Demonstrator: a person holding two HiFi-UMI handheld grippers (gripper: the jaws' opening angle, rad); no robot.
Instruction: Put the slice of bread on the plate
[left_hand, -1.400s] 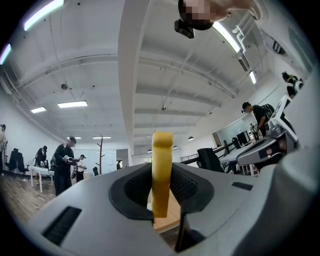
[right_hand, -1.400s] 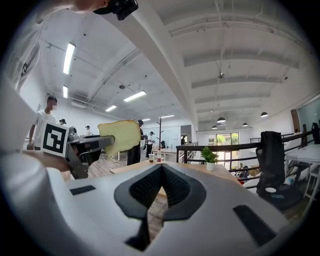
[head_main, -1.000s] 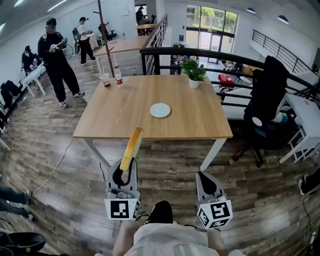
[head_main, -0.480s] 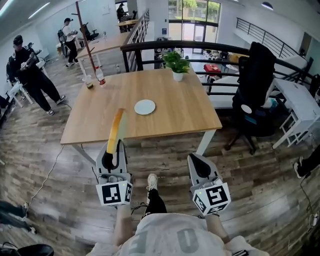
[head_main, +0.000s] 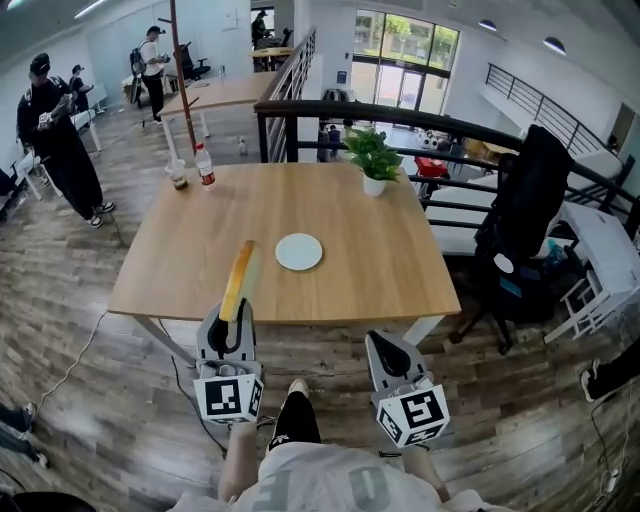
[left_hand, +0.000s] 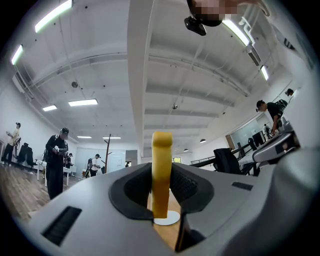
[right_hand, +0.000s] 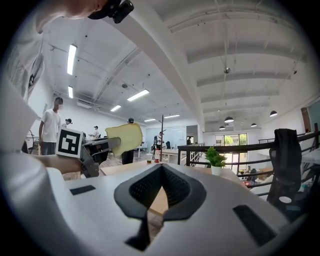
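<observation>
A head view looks steeply down on a wooden desk (head_main: 380, 270) in an open office. The task is partway through, judging by how things lie: the slice of bread (head_main: 238, 281) is lifted but has not reached the plate.

At the left, the left gripper (head_main: 231, 325) is clenched on the near end of the bread slice. The slice stands on edge between the jaws, and its far end reaches out over the near edge of the desk. In the left gripper view the jaws press the yellow slice from both sides, set only as far apart as the slice is thick.

Just right of the slice's far end and a little farther off, the small white plate (head_main: 299, 252) lies empty on the desk, near the middle. What seems left is to carry the slice over the plate, lay it flat and release it.

At the right, the right gripper (head_main: 387, 347) hangs off the near edge of the desk. Its jaws are closed tip to tip, with nothing between them, and it touches nothing.
</observation>
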